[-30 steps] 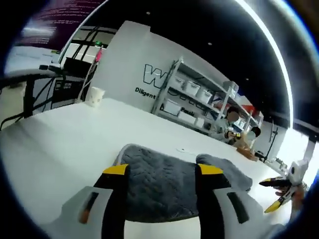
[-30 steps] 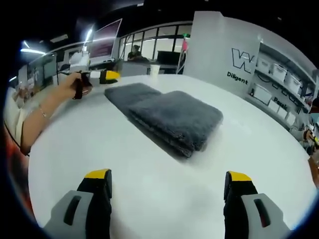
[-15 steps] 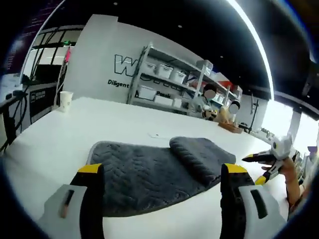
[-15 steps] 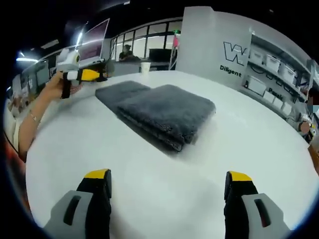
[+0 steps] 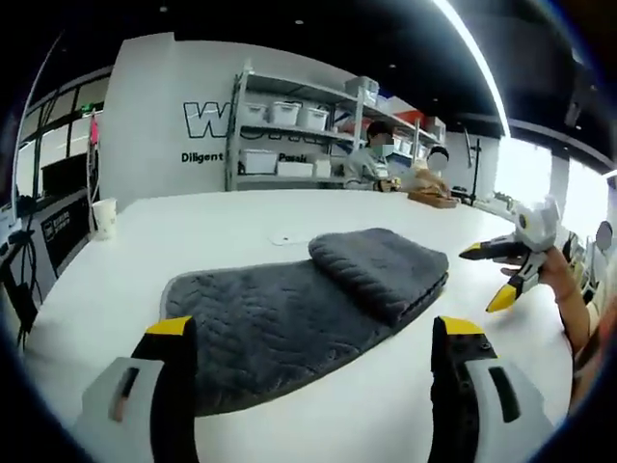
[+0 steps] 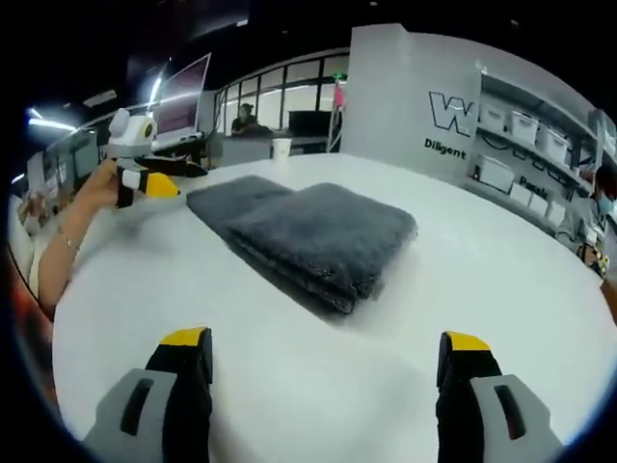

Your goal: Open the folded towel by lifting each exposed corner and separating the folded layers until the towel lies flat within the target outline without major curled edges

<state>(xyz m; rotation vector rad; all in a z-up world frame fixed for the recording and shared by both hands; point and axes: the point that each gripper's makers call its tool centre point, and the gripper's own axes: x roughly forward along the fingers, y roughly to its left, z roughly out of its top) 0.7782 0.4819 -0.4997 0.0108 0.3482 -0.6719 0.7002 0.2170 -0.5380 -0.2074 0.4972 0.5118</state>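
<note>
Lying soft and floppy, the thick grey fluffy folded towel (image 5: 308, 299) should be pinched at a loose corner, perhaps at 3 o'clock. The left gripper (image 5: 308, 333) and right gripper (image 6: 328, 342) are spread wide.

Your left gripper view: low over tabletop (image 5: 231, 207), near towel (image 5: 289, 318). Your right gripper view: opposite side, facing back, farther. Shared: towel, tabletop.

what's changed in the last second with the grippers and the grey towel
The left gripper has pulled back from the grey folded towel: a second ago its jaw tips hung over the towel's near edge, now they hang short of it, open, over the white table. Nothing was gripped or released. The right gripper stays open, hovering short of the towel. The towel stays partly folded, one layer doubled over.
</note>
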